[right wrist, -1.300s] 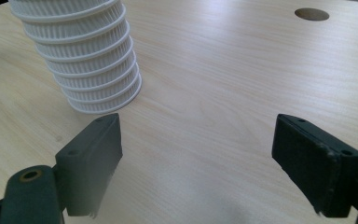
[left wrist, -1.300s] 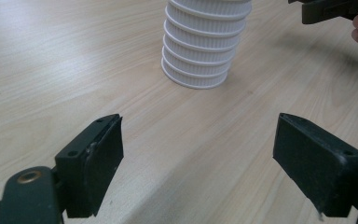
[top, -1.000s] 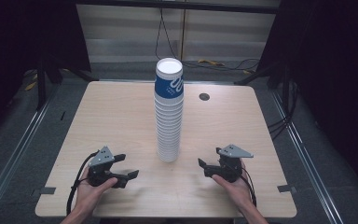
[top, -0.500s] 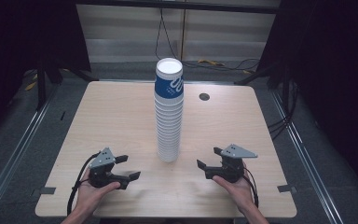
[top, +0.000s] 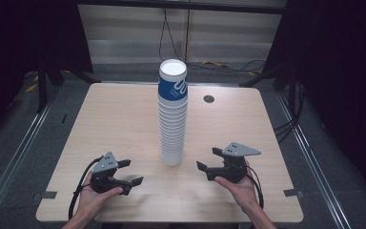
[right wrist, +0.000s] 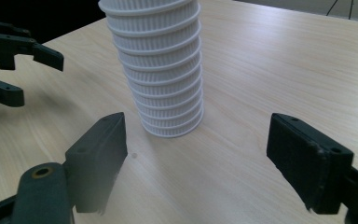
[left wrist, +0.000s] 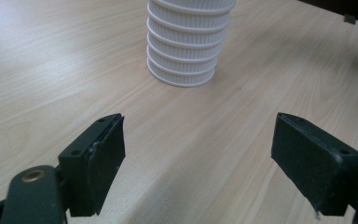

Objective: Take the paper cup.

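Note:
A tall stack of white ribbed paper cups [top: 173, 119] stands upright at the table's middle, its top cup wrapped in blue print. The stack's base shows ahead of the jaws in the left gripper view [left wrist: 182, 56] and in the right gripper view [right wrist: 161, 79]. My left gripper [top: 132, 171] rests low at the front left, open, with bare wood between its jaws [left wrist: 198, 154]. My right gripper [top: 208, 158] is at the front right, pointing toward the stack. Its jaws have just been closing but still stand apart with nothing between them [right wrist: 196, 158]. Both grippers are apart from the cups.
The wooden table [top: 114, 119] has a round cable hole [top: 208, 98] at its far right. Grey tape tabs [top: 290, 192] mark the front corners. Metal rails and cables lie on the floor around the table.
The right gripper has lifted a little and its jaws stand somewhat narrower than before. The left gripper and the cup stack have stayed put.

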### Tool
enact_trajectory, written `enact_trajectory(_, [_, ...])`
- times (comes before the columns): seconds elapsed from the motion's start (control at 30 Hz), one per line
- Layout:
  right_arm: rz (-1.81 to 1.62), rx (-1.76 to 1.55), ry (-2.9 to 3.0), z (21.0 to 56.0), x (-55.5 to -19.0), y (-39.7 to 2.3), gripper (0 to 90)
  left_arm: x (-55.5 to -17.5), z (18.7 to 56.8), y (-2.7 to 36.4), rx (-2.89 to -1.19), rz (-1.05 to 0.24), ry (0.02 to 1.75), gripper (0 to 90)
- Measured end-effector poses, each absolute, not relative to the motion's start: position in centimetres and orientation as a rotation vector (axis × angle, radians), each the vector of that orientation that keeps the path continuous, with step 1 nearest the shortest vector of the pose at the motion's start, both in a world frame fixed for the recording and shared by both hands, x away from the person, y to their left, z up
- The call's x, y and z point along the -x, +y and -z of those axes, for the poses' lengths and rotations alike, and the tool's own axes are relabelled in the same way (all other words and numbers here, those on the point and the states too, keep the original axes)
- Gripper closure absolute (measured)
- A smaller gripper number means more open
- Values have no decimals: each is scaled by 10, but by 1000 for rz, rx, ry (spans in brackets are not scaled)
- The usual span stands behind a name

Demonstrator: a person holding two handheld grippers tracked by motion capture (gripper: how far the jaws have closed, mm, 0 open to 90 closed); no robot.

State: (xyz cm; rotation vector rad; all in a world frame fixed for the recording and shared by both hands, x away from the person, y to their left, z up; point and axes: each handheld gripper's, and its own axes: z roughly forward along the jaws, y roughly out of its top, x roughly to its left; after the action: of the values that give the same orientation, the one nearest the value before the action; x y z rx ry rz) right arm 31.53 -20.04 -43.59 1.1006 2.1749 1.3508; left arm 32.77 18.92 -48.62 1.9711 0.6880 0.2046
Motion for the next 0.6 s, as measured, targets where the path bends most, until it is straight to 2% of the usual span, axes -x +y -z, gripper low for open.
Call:
enact_trajectory(0.33, [-1408,-1041,2173,407,-326,-194,203,-328,486,189,-1975,-204,691,173])
enact_trajectory(0.6, [-1446,-1025,2169,396,-336,-189,184,-325,486,189,-1968,-174,671,159])
